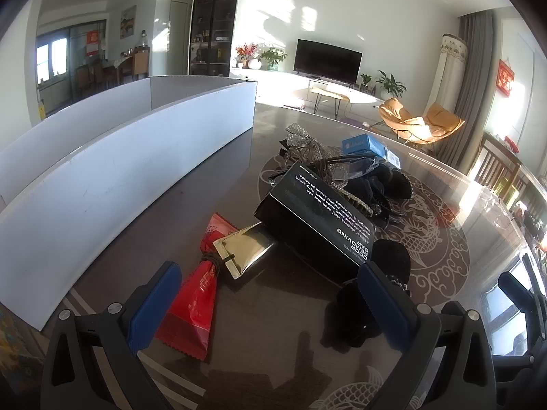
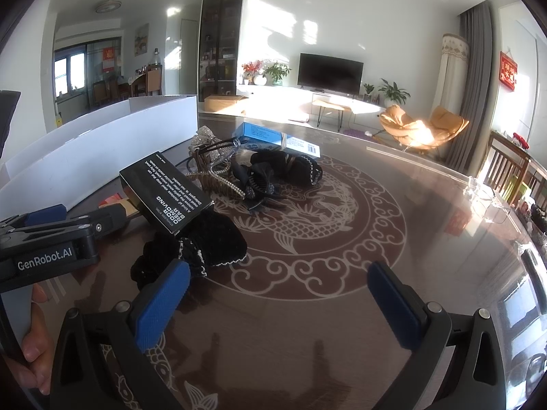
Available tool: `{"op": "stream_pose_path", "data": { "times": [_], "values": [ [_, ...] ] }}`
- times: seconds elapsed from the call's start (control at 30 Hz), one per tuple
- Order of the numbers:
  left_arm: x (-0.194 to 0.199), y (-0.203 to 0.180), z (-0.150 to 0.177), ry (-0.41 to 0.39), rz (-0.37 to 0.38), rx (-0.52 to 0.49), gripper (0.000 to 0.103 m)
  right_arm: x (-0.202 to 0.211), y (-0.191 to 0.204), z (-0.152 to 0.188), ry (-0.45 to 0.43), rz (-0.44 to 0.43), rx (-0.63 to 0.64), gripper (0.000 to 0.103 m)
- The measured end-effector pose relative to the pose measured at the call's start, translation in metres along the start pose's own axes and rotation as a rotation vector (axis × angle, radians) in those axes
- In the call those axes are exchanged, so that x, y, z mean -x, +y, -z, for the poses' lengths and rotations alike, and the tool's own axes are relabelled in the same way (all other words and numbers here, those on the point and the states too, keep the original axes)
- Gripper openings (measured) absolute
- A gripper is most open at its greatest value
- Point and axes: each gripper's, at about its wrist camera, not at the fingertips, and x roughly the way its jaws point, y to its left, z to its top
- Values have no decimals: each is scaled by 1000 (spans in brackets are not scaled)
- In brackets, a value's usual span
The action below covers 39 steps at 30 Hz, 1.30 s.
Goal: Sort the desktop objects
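Left tool [image 1: 266,294]: its jaws stand wide open and hold nothing; it hangs low over the counter [image 1: 273,348] and is tilted down.
Right tool [image 2: 278,302]: also wide open and empty, over a bare part of the counter with the fish pattern.
Red packet [image 1: 196,302]: it lies flat on the counter between the left tool's two blue pads, closer to the left pad [image 1: 155,304], and no pad presses on it.
Gold packet [image 1: 244,251]: just beyond the red packet, its far end goes under the black box.
Black box [image 1: 316,217]: it rests tilted on the pile, ahead of the left tool and a little to the right; white letters are printed on it.
Black velvet scrunchie [image 2: 205,249]: it lies in front of the black box; in the right wrist view it is just beyond the right tool's left pad [image 2: 160,307].
Pile of hair accessories [image 2: 263,174]: black clips and shiny bows lie together behind the black box, well apart from both tools.
Blue box [image 2: 265,135]: at the far side of the pile.
White container [image 1: 112,157]: a long open box with a divider, on the left side of the counter; its inside cannot be seen from these views.
Hand [image 2: 36,352]: fingers hold the handle of the left tool at the left edge of the right wrist view.
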Motion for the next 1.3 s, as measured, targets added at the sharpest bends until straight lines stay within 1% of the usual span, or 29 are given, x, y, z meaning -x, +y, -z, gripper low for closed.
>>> {"op": "stream_pose_path", "data": {
  "times": [0.53,1.3],
  "values": [
    [2,-2,2,6,-4,-16,103,0,3,0,8,1,4,103],
    [-1,-2,3,17,-4,-11,103,-4,4,0,15,1,7,103]
  ]
}}
